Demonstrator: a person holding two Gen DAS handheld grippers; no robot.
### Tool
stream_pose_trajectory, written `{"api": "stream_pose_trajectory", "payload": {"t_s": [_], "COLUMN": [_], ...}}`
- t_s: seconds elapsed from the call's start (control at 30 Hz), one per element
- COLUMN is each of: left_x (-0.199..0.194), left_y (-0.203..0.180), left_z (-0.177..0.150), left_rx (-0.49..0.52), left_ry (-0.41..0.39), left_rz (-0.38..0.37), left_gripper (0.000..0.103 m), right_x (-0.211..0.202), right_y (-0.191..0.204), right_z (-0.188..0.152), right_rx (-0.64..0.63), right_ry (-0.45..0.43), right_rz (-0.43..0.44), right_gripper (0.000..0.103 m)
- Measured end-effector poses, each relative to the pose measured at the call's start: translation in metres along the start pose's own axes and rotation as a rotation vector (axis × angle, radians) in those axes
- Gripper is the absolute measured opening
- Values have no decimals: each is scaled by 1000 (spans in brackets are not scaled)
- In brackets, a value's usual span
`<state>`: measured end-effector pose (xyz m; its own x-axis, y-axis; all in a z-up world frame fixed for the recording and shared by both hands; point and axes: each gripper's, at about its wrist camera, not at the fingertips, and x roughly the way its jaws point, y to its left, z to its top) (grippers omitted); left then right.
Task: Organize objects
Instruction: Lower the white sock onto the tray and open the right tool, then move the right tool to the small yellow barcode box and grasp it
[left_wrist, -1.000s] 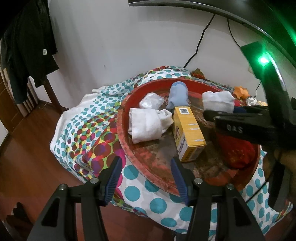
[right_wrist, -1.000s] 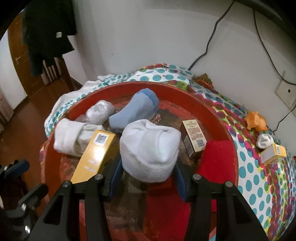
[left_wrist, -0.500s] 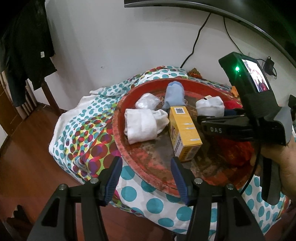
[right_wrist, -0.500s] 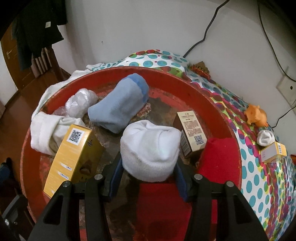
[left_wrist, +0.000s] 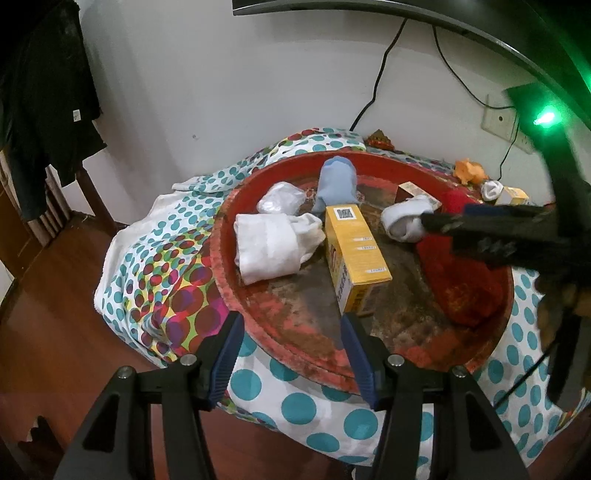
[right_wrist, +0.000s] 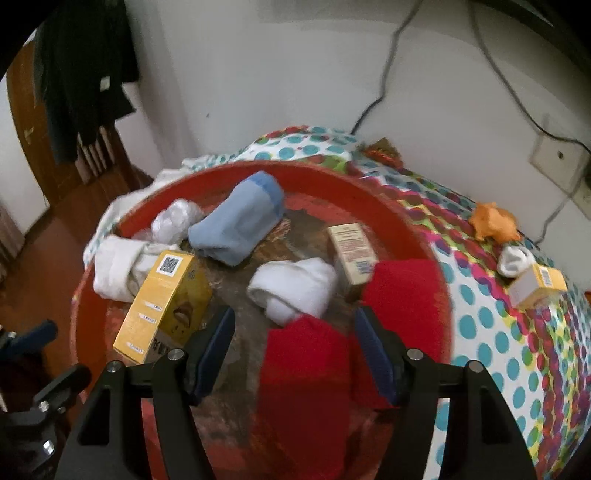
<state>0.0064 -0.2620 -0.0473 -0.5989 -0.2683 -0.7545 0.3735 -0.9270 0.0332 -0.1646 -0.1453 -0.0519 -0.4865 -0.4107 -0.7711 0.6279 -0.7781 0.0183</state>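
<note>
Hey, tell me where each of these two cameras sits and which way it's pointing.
Left wrist view: on the left gripper, looking down over the near rim of the red tray; its open fingers show, plus the right gripper and a hand.
Right wrist view: on the right gripper, above the tray, jaws opening, nothing gripped; the rolled white sock lies ahead.
Both share the tray, yellow box and blue sock.

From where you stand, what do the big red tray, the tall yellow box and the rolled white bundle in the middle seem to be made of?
Red tray: probably painted metal; its red coat is worn to dark, rusty-looking patches.
Yellow box: printed cardboard, with sharp folded edges and a smooth, slightly glossy face.
White bundle: soft knit fabric, likely a rolled sock; matte and fuzzy.
</note>
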Motion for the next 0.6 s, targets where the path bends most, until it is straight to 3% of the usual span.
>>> {"api": "stream_pose_trajectory", "payload": {"t_s": [0.2,0.37,0.6], "left_x": [1,-1,-1], "left_y": [-6,-8,-9], "left_z": [-2,-2,-3], "left_rx": [23,31,21], "left_ry": [4,-5,6], "left_rz": [2,-4,-34], "left_gripper": [56,56,56], "right_x": [-27,-34,-20], "right_y": [-37,-81,-160], "right_z": [-1,-3,-10], "right_rx": [73,118,260], "right_ry": [-54,-73,-24], "right_rz": [-23,-169,-376], "right_gripper": [70,74,75]}}
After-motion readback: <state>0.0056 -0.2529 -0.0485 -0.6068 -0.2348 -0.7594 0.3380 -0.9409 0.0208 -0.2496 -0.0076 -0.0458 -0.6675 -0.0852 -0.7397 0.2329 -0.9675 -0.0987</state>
